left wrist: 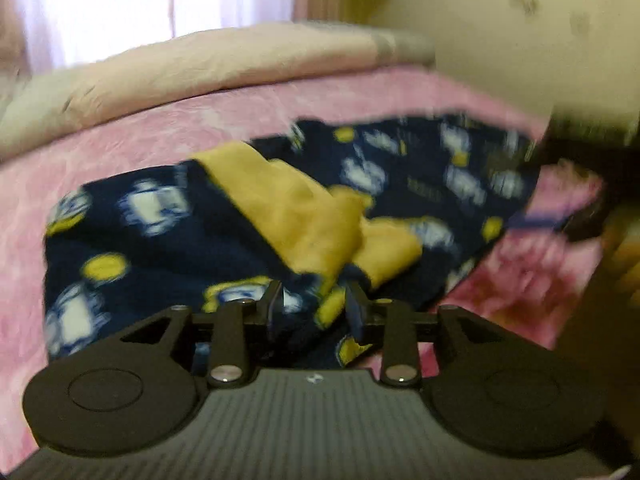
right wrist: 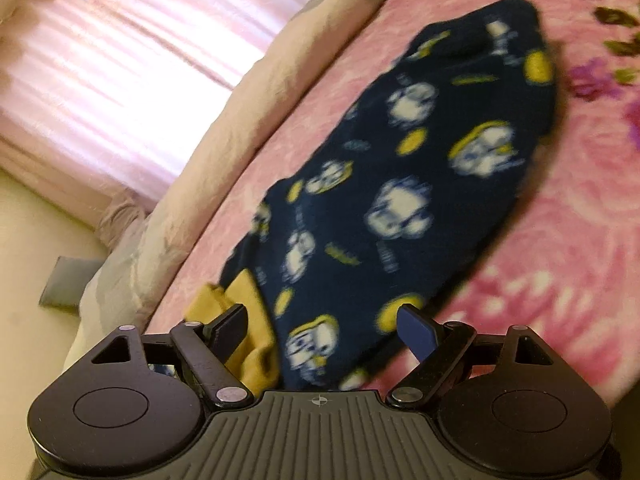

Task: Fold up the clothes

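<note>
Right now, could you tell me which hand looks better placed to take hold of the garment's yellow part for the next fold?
Probably the right: the right gripper stands wide open with the yellow cuff at its near finger. The left gripper is narrower.

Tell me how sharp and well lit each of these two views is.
Left wrist view: the navy printed garment and pink bedspread are smeared by motion blur, the window is blown out white, and the left tongs stay crisp. Right wrist view: milder blur on the garment, the backlit curtain glares, and fisheye bends the bed edge.
</note>
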Tool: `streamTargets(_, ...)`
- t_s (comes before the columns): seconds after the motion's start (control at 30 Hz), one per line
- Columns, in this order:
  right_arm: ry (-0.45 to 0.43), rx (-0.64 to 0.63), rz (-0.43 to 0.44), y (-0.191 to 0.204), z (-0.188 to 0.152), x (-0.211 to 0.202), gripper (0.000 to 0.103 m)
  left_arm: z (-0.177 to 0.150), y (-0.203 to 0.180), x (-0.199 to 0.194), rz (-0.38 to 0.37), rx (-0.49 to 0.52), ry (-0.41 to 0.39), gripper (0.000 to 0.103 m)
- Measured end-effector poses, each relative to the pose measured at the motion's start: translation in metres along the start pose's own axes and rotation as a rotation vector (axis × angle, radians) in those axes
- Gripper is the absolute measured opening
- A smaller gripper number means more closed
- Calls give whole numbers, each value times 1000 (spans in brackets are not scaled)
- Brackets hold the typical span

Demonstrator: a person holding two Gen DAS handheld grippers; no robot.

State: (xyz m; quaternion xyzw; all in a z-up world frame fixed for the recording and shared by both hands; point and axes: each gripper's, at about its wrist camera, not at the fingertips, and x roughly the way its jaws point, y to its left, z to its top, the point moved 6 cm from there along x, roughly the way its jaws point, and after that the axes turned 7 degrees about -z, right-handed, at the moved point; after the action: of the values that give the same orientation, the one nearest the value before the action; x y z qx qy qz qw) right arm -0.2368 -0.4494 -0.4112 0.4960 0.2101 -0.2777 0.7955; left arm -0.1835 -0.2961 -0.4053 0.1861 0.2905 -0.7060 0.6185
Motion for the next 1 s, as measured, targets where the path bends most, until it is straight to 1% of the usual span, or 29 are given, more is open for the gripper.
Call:
streamTargets(0.07,25,-27,43,15,-6,7,84,4,12,-16,-11,-68,-42,29)
streamTargets(0.1,37,-50,71,25,-9,12,82,3,18,-22,-6,-98,-51,28)
streamTargets(0.13,53,-80,101,35,-13,16,64,2,25,-29,3,-128,-58,28)
streamTargets(0.17,68,-105,123,45,-17,21,55,0,33,-32,14,-151,-60,27)
streamTargets(0.2,84,-117,125,54,-20,28,53,-2,41,-36,26,-175,-63,27)
streamTargets(0.3,132,-150,121,74,-31,51,53,-8,57,-46,52,-227,-63,27)
streamTargets(0.33,151,-152,117,78,-34,60,53,-10,61,-47,50,-243,-65,27)
streamTargets(0.43,203,-91,96,79,-39,88,53,-15,71,-50,45,-288,-66,27)
streamTargets(0.47,209,-89,106,82,-39,94,53,-16,73,-51,44,-302,-65,27)
streamTargets(0.5,215,-86,117,85,-39,99,48,-18,76,-51,43,-315,-64,27)
streamTargets(0.53,222,-84,127,88,-39,105,5,-19,79,-51,41,-329,-63,26)
streamTargets(0.57,215,-98,138,94,-38,107,6,-20,82,-51,40,-339,-64,26)
streamTargets(0.6,165,-168,158,107,-37,96,5,-20,83,-52,40,-339,-70,26)
streamTargets(0.67,0,-360,212,133,-39,58,5,-20,85,-53,35,-339,-81,26)
streamTargets(0.7,-76,-442,218,139,-44,40,5,-21,85,-53,31,-339,-82,26)
streamTargets(0.73,-120,-498,198,139,-49,30,5,-21,86,-53,27,-338,-81,26)
streamTargets(0.87,52,-417,24,95,-65,65,6,-23,89,-45,26,-339,-50,26)
streamTargets(0.9,95,-396,-20,84,-69,73,14,-23,88,-45,22,-341,-47,26)
streamTargets(0.93,122,-372,-41,76,-69,79,29,-22,88,-46,15,-338,-49,26)
streamTargets(0.97,110,-340,-5,76,-61,79,38,-22,87,-49,9,-334,-53,27)
streamTargets(1.0,99,-307,31,75,-52,79,60,-21,88,-51,7,-333,-55,27)
